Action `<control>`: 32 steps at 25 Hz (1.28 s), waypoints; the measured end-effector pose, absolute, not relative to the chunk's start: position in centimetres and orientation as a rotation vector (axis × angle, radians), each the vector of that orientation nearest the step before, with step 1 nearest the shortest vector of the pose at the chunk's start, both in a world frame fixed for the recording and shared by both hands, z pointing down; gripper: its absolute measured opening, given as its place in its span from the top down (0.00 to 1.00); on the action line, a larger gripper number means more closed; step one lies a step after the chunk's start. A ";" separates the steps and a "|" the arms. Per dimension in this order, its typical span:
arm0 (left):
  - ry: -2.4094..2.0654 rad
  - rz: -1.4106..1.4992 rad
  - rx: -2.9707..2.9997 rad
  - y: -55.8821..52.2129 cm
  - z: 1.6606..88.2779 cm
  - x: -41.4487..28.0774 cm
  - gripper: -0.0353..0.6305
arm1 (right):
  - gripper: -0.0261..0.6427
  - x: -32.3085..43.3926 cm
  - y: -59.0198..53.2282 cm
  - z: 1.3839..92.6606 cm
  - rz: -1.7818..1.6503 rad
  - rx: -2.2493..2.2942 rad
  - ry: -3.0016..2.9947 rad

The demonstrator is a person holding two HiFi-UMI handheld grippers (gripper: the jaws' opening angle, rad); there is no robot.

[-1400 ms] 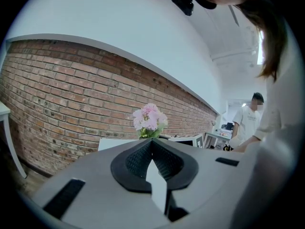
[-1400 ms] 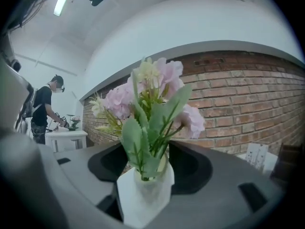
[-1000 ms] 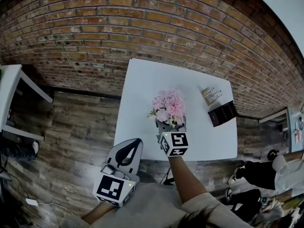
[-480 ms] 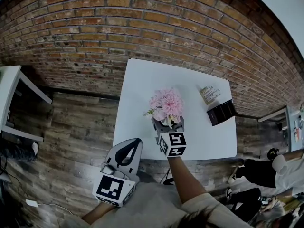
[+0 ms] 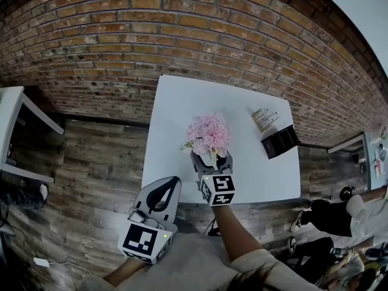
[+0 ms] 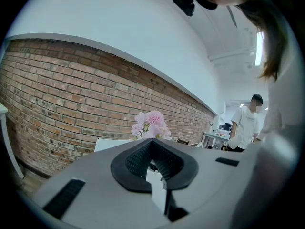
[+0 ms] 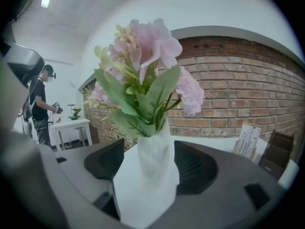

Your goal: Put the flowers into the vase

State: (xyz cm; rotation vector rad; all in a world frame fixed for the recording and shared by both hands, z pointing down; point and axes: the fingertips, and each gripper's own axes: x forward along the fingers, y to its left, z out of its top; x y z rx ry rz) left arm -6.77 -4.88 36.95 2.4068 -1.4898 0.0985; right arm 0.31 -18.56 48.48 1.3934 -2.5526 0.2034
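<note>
Your right gripper (image 7: 148, 146) has its jaws spread wide around the white vase (image 7: 151, 175). They have just been opening, and the vase stands between the ribbed black pads without being squeezed. A strip of white shows between the left pad and the vase's side, while the right pad sits very close to it.

The vase stands upright on the white tabletop (image 5: 182, 102), near the edge closest to you and roughly midway along it. The flowers (image 5: 209, 135) are in the vase: pink blooms with green leaves, the stems running down into its neck and the heads rising well above your jaws.

Your left gripper (image 5: 174, 180) hangs near the tabletop's front left corner, well apart from the vase. Its jaws are closed tip to tip with nothing between them, and its view looks across the tabletop toward the flowers.

Farther right on the tabletop lie a small pale card pack (image 5: 265, 119) and a dark box (image 5: 279, 142) — close to each other and well apart from the vase. A brick wall (image 5: 182, 29) runs behind the tabletop, and a wooden floor (image 5: 103, 156) lies to its left. A person in a white top (image 6: 247, 124) stands in the background of the left gripper view.
</note>
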 end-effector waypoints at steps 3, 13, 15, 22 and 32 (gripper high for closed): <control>-1.497 0.043 2.429 -5.1 36.7 -6.4 0.94 | 0.49 0.7 -18.1 48.6 0.191 1.398 -2.543; -1.449 0.036 2.468 -5.6 36.5 -5.4 0.94 | 0.49 2.8 -15.2 47.8 0.207 1.475 -2.506; -1.433 0.036 2.477 -5.7 36.6 -5.0 0.94 | 0.49 3.2 -14.4 46.9 0.201 1.500 -2.510; -1.386 0.041 2.520 -6.2 36.2 -3.4 0.94 | 0.61 4.5 -12.1 42.0 0.167 1.613 -2.540; -1.370 0.041 2.559 -7.9 35.3 -2.4 0.94 | 0.78 4.7 -10.0 37.7 0.107 1.650 -2.512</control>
